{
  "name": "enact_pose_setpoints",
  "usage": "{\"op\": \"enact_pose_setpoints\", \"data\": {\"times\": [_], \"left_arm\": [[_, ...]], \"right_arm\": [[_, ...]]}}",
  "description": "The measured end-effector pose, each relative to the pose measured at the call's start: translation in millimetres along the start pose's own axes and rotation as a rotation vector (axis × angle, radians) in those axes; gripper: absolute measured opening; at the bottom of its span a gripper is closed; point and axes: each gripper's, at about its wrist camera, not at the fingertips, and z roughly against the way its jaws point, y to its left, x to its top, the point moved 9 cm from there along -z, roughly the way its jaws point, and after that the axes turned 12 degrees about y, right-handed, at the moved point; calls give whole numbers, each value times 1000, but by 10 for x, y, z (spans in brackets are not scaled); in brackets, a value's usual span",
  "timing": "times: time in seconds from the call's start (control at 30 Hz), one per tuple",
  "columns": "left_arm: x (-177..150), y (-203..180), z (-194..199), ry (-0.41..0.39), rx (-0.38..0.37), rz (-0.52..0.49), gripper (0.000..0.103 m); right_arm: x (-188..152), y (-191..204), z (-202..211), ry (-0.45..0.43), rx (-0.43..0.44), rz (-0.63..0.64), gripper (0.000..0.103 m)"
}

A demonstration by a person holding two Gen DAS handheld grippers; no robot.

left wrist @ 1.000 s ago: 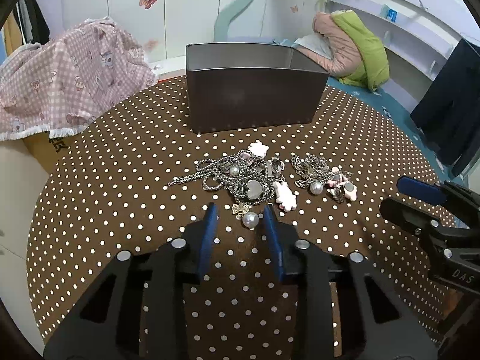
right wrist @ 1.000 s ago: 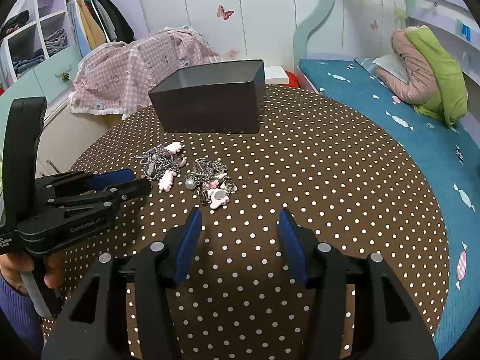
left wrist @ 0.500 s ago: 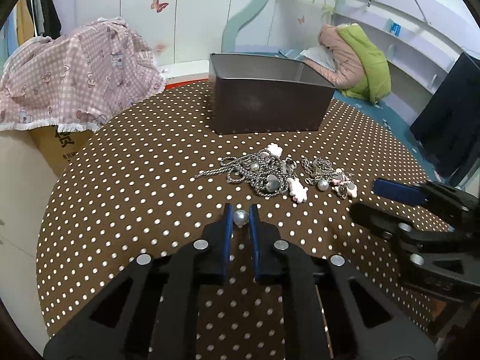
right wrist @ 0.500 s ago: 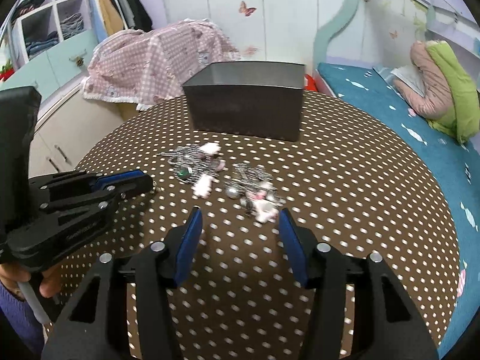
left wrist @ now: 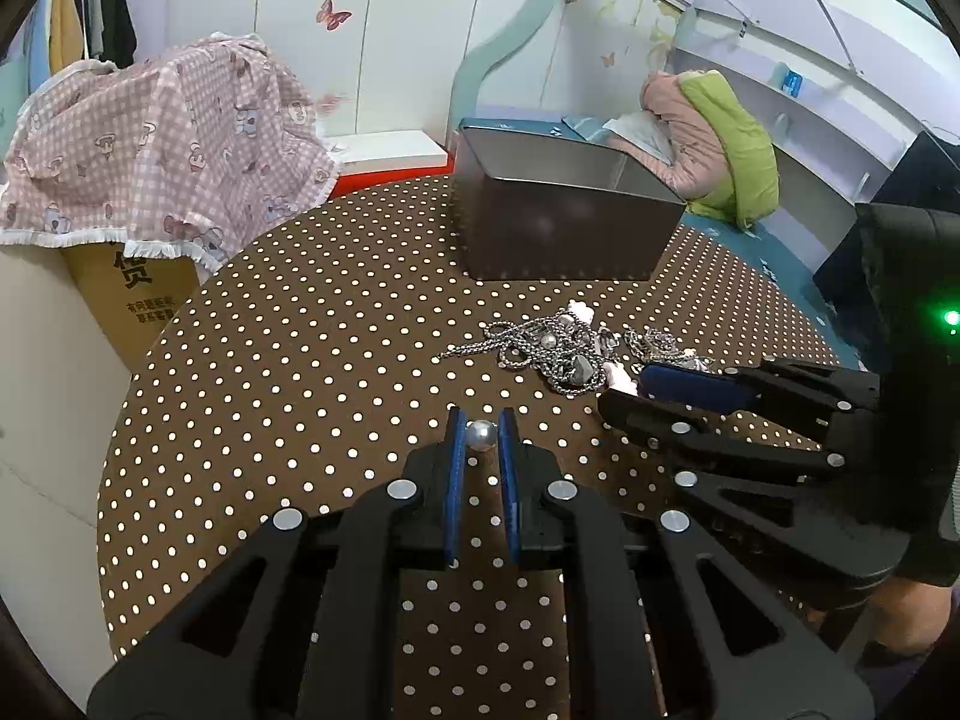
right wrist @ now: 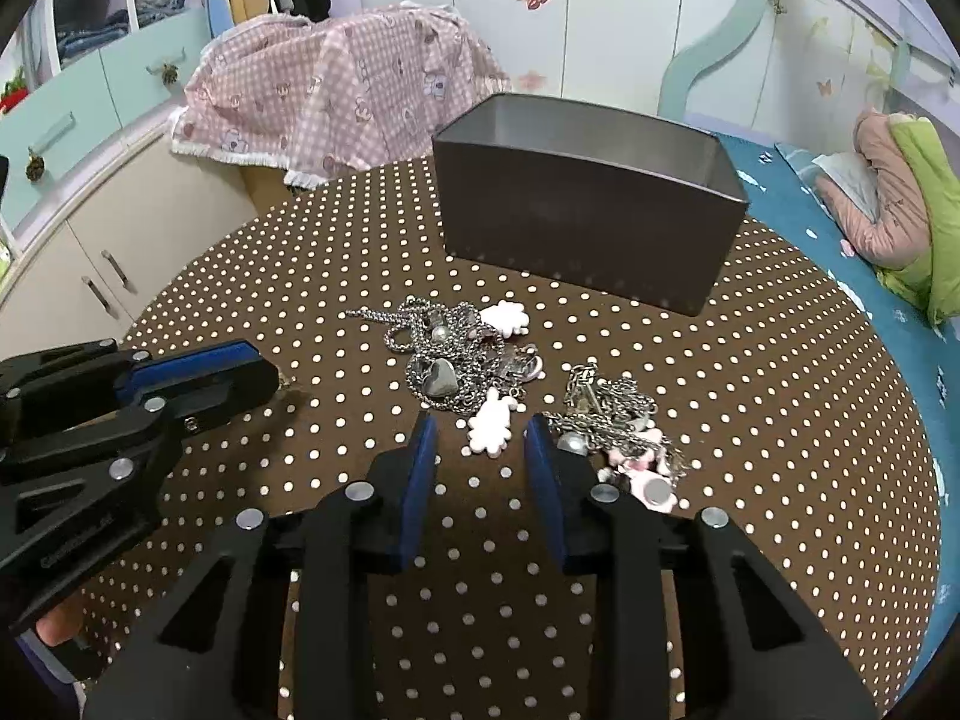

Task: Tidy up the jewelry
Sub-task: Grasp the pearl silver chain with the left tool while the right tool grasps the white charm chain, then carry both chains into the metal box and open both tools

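left gripper [left wrist: 482, 433]: jaws pinching a silver pearl bead [left wrist: 482, 435] at the tips. chain pile [left wrist: 549, 348] lies ahead and right of them on the dotted table [left wrist: 288, 360], dark box [left wrist: 561, 222] beyond. right gripper [right wrist: 482, 441]: jaws spread, a pink-white charm [right wrist: 491, 423] between the tips; second tangle [right wrist: 618, 426] just right of the right jaw.

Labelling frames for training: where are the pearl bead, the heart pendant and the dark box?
pearl bead [left wrist: 482, 435], left wrist view, its centre.
heart pendant [right wrist: 439, 376], right wrist view, its face.
dark box [right wrist: 576, 228], right wrist view, front wall.
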Motion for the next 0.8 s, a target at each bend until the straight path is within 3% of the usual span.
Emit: {"op": "enact_pose_setpoints", "data": {"times": [0.2, 0.3, 0.57, 0.8], "left_arm": [[35, -16, -59, 13, -28, 6, 11], [80, -12, -65, 14, -37, 4, 11], [331, -119, 130, -10, -92, -25, 11], [744, -381, 482, -38, -201, -80, 11]], "right_arm": [[32, -53, -31, 6, -49, 9, 15], [35, -38, -38, 4, -53, 17, 14], [63, -97, 408, -70, 38, -11, 14], [286, -249, 906, -155, 127, -43, 14]]}}
